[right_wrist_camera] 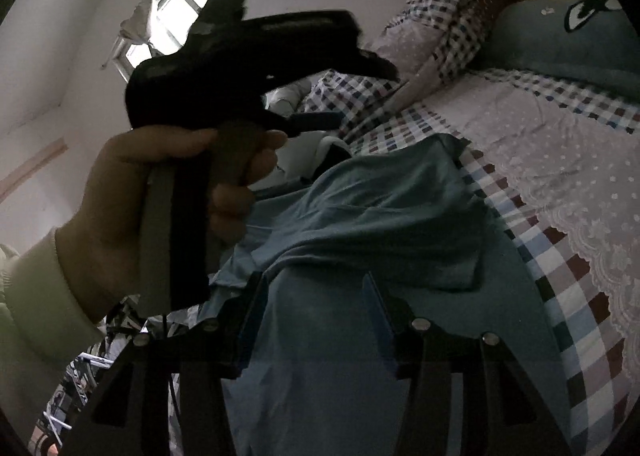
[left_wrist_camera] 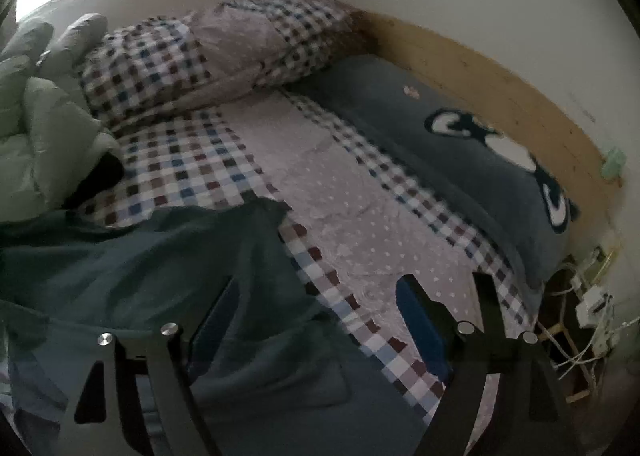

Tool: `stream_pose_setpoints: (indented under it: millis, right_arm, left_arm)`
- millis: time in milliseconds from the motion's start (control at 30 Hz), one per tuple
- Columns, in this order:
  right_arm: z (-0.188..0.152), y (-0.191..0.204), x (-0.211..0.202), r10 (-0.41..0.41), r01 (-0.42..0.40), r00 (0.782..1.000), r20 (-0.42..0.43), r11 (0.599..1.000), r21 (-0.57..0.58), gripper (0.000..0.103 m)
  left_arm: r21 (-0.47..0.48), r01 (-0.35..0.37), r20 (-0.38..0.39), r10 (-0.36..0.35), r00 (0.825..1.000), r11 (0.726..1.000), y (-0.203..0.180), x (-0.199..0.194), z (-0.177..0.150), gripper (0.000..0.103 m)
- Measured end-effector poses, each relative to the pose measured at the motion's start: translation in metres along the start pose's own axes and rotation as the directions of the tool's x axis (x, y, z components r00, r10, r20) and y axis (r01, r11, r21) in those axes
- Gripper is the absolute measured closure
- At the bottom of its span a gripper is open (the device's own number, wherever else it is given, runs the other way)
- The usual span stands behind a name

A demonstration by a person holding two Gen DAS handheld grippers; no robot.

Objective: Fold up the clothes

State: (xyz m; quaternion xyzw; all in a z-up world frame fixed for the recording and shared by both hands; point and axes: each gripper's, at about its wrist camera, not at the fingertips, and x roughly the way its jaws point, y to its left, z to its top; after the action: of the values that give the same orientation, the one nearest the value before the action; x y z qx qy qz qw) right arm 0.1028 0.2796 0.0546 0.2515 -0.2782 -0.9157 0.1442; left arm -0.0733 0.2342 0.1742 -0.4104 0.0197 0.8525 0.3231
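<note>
No readable text anywhere (pillow shows only cartoon eyes).

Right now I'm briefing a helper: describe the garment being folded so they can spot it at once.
Start at the bed with the checked bedsheet. The teal garment lies crumpled on its near edge, below the pale green puffer jacket. It alone is plain and dark, without checks, dots or quilting.
</note>
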Motion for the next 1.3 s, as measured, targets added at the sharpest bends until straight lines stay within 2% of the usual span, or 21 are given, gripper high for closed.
stream_pose_setpoints:
  millis: [133, 233, 300, 333, 400, 467, 533, 633, 767, 867, 900, 933, 967, 1067, 1133, 1200, 1267, 1300]
  right_arm:
    - [-0.001, 0.0, 0.0, -0.003, 0.003, 1.0, -0.007, 1.0, 0.006, 0.049]
    - [-0.003, -0.002, 0.002, -0.003, 0.004, 1.0, -0.014, 1.0, 0.009, 0.049]
    - [-0.004, -0.001, 0.003, -0.008, 0.008, 1.0, -0.022, 1.0, 0.0, 0.049]
    - [-0.005, -0.001, 0.005, -0.01, 0.01, 1.0, -0.024, 1.0, -0.005, 0.049]
    - [-0.007, 0.001, 0.009, -0.017, 0.017, 0.999, -0.035, 1.0, -0.02, 0.049]
    - [-0.01, 0.004, 0.013, -0.022, 0.021, 0.999, -0.046, 0.999, -0.025, 0.049]
    - [-0.013, 0.006, 0.018, -0.013, 0.012, 0.998, -0.057, 1.0, -0.02, 0.049]
    - [-0.02, 0.016, 0.028, -0.001, -0.003, 0.996, -0.089, 0.999, -0.038, 0.049]
    - [-0.029, 0.04, 0.041, -0.004, -0.013, 0.99, -0.142, 0.993, -0.118, 0.049]
    - [-0.034, 0.059, 0.051, -0.006, -0.027, 0.982, -0.186, 0.984, -0.174, 0.049]
    - [-0.033, 0.064, 0.054, -0.003, -0.035, 0.979, -0.203, 0.982, -0.183, 0.049]
    - [-0.03, 0.073, 0.06, 0.002, -0.047, 0.974, -0.226, 0.98, -0.192, 0.049]
    - [-0.028, 0.081, 0.065, 0.008, -0.059, 0.969, -0.247, 0.978, -0.201, 0.049]
    - [-0.008, 0.11, 0.08, 0.032, -0.108, 0.957, -0.29, 0.961, -0.254, 0.049]
    - [0.01, 0.134, 0.094, 0.035, -0.132, 0.952, -0.305, 0.943, -0.307, 0.049]
    - [0.031, 0.155, 0.111, 0.055, -0.163, 0.948, -0.313, 0.93, -0.33, 0.049]
    - [0.053, 0.174, 0.139, 0.071, -0.186, 0.942, -0.328, 0.925, -0.332, 0.049]
    - [0.062, 0.182, 0.153, 0.074, -0.193, 0.939, -0.335, 0.922, -0.337, 0.049]
  left_arm:
    - [-0.032, -0.038, 0.078, 0.04, 0.996, 0.999, 0.049, -0.053, -0.012, 0.019]
    - [-0.131, -0.103, 0.154, 0.123, 0.98, 0.986, 0.108, -0.104, -0.037, 0.019]
    - [-0.211, -0.165, 0.202, 0.208, 0.957, 0.963, 0.15, -0.139, -0.062, 0.019]
    - [-0.25, -0.213, 0.225, 0.271, 0.936, 0.944, 0.17, -0.157, -0.078, 0.019]
    - [-0.304, -0.295, 0.238, 0.372, 0.897, 0.906, 0.201, -0.18, -0.108, 0.019]
    - [-0.341, -0.363, 0.22, 0.45, 0.866, 0.867, 0.229, -0.194, -0.137, 0.019]
    - [-0.361, -0.403, 0.187, 0.489, 0.852, 0.841, 0.252, -0.197, -0.166, 0.019]
    - [-0.329, -0.439, 0.146, 0.505, 0.851, 0.836, 0.268, -0.185, -0.19, 0.019]
    - [-0.146, -0.526, 0.141, 0.544, 0.827, 0.838, 0.261, -0.157, -0.204, 0.024]
    - [-0.042, -0.56, 0.184, 0.557, 0.81, 0.828, 0.253, -0.141, -0.207, 0.042]
    - [-0.019, -0.565, 0.198, 0.557, 0.807, 0.825, 0.253, -0.136, -0.207, 0.053]
    - [0.007, -0.577, 0.212, 0.562, 0.799, 0.817, 0.252, -0.132, -0.208, 0.058]
    - [0.033, -0.588, 0.227, 0.567, 0.792, 0.808, 0.251, -0.128, -0.208, 0.058]
    - [0.161, -0.647, 0.284, 0.593, 0.754, 0.745, 0.243, -0.11, -0.217, 0.058]
    - [0.243, -0.687, 0.311, 0.616, 0.724, 0.685, 0.239, -0.1, -0.222, 0.058]
    - [0.321, -0.713, 0.325, 0.634, 0.702, 0.624, 0.236, -0.087, -0.227, 0.058]
    - [0.363, -0.727, 0.345, 0.64, 0.686, 0.583, 0.235, -0.077, -0.228, 0.058]
    - [0.37, -0.73, 0.352, 0.64, 0.683, 0.575, 0.235, -0.075, -0.228, 0.058]
